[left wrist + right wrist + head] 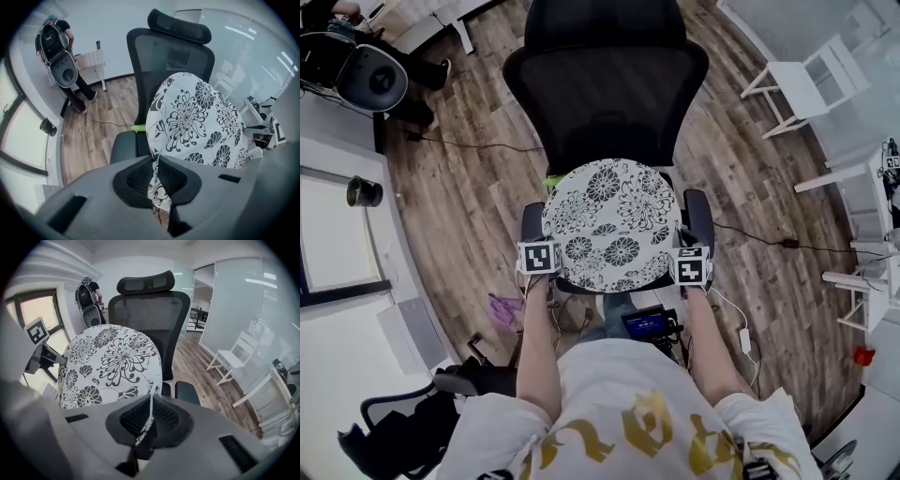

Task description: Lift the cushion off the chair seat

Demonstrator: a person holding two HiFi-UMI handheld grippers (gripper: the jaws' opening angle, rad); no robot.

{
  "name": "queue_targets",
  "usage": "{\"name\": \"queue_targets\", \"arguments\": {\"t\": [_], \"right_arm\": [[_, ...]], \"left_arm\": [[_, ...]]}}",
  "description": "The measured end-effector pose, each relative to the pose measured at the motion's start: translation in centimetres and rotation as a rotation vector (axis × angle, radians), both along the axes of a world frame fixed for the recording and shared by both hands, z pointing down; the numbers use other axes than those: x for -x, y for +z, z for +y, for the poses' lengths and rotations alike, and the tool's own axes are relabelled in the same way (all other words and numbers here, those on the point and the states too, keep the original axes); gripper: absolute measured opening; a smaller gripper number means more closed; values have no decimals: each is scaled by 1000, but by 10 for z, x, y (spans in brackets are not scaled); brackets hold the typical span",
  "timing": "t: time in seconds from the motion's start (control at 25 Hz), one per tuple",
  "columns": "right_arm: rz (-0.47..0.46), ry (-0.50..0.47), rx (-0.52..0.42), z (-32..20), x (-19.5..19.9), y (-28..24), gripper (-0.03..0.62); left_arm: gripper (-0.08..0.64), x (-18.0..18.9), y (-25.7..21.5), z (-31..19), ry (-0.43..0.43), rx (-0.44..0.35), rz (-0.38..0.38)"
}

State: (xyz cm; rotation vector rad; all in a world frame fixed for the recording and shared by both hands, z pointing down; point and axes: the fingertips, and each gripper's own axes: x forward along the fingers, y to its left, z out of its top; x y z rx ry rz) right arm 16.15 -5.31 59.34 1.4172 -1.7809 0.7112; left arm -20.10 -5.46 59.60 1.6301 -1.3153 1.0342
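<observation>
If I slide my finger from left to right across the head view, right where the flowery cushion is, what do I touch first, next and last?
Dark round container on the white ledge → left gripper → flowery cushion → right gripper → black cable on the wooden floor.

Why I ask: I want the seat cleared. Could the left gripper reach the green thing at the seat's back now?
Probably not yet: the left gripper is shut on the edge of the floral cushion, so its jaws are taken. The green thing itself lies uncovered beside the cushion.
</observation>
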Motion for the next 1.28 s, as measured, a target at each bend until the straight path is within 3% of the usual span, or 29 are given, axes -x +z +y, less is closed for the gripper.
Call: {"name": "queue_targets", "arguments": {"t": [0.24, 1.28], "right_arm": [[-61, 17, -72, 2, 4, -29, 18], [-79, 50, -219, 23, 6, -98, 18]], "left_arm": [[25, -4, -19, -1, 9, -44, 14], [25, -3, -71, 18, -10, -165, 80]]}}
